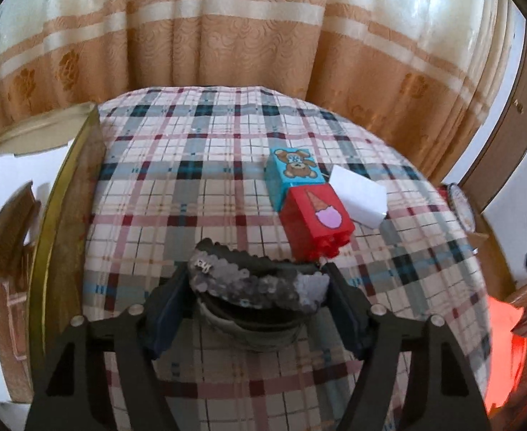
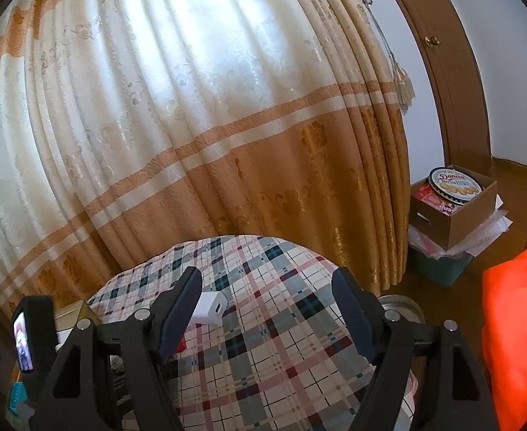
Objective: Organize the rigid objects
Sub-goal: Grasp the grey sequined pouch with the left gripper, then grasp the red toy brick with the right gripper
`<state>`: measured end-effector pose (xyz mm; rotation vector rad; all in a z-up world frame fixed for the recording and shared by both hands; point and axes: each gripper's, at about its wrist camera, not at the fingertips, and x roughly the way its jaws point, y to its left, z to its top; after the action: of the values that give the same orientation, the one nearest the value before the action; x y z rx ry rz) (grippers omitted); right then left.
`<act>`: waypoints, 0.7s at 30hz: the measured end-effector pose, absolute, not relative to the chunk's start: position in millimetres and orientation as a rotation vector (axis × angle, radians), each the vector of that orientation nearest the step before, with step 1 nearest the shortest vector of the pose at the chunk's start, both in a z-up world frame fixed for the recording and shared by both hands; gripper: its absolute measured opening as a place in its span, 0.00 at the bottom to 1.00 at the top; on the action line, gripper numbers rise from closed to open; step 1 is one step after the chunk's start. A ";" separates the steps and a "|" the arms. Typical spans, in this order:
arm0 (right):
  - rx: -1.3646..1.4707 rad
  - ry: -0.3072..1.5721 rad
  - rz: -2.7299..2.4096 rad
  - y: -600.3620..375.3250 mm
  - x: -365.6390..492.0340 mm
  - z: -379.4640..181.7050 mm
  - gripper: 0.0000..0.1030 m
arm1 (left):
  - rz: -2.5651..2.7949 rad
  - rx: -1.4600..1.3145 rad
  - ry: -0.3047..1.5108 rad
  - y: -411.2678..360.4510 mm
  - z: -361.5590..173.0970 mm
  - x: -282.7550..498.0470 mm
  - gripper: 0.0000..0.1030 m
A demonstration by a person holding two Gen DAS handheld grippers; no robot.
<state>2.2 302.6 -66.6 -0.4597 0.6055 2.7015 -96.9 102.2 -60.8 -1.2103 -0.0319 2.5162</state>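
1. Left wrist view: the left gripper [image 1: 258, 300] is seen with a grey sequined object [image 1: 259, 283] between its jaws; both pads appear pressed on its ends, so the jaws are clamped on it at a moderate width.
2. Just beyond it on the plaid tablecloth [image 1: 177, 186], a red block [image 1: 317, 215] is laid touching a blue bear block [image 1: 294, 170], with a white charger [image 1: 358, 197] just beside them.
3. Right wrist view: the right gripper [image 2: 267, 309] is held above the tablecloth with its jaws wide apart and nothing held.
4. The white charger is partly hidden behind its left finger [image 2: 179, 316].
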 end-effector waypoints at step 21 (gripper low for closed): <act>-0.616 0.508 2.746 289.4 -20.8 -70.8 0.74 | 2.547 -0.823 -0.264 39.6 -17.1 -27.3 0.70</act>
<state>-20.8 289.4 -70.8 -0.6157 0.5082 2.7459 -27.3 39.6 -17.1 -0.8228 -0.2642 2.5469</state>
